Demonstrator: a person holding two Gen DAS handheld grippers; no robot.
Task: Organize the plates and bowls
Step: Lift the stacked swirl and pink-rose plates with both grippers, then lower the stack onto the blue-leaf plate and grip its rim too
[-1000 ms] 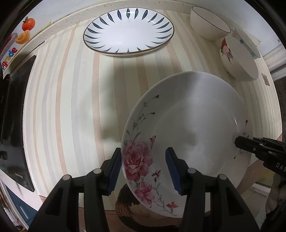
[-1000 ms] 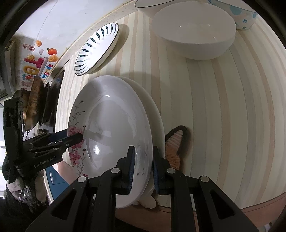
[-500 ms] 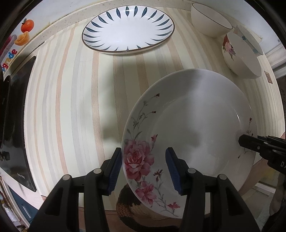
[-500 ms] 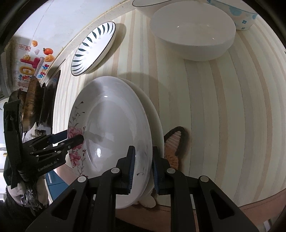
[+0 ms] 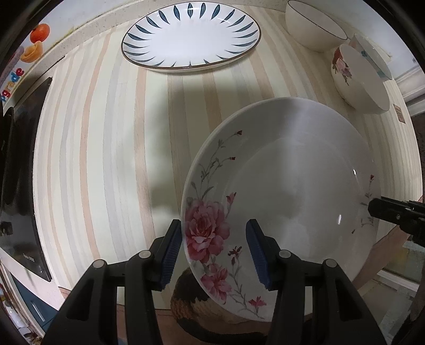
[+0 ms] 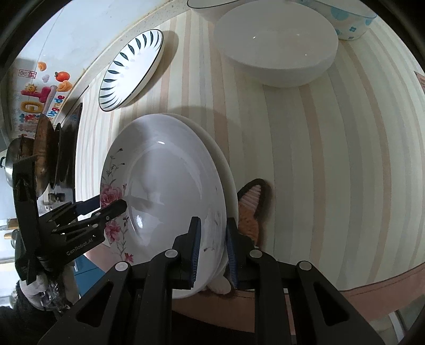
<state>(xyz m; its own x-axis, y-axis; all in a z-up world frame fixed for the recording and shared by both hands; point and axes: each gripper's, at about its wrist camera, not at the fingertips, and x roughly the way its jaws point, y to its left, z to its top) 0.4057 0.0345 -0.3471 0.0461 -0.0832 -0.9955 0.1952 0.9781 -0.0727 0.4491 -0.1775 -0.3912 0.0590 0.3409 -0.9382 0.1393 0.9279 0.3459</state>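
A white plate with pink roses point(image 5: 287, 191) is held above the striped table, tilted. My left gripper point(image 5: 212, 252) straddles its rose-printed rim with the jaws apart. My right gripper point(image 6: 212, 246) is shut on the opposite rim of the same plate point(image 6: 164, 185); its fingertip shows in the left wrist view point(image 5: 382, 209). A blue-leaf plate point(image 5: 191, 37) lies at the back of the table, also in the right wrist view point(image 6: 131, 71). Bowls stand at the back right: a plain one point(image 5: 313, 26), a rose one point(image 5: 358, 79) and a blue-flower one point(image 6: 345, 18).
A large white bowl point(image 6: 279, 45) stands ahead of the right gripper. A black cooktop point(image 5: 18, 172) with pans point(image 6: 42, 151) borders the table's left side. A brown and orange slipper point(image 6: 249, 209) lies below the table's near edge. A wall with stickers point(image 5: 34, 42) runs behind.
The held plate and both grippers have drawn slightly back toward the table's near edge; the blue-leaf plate and bowls look a little farther off. The grips are unchanged.
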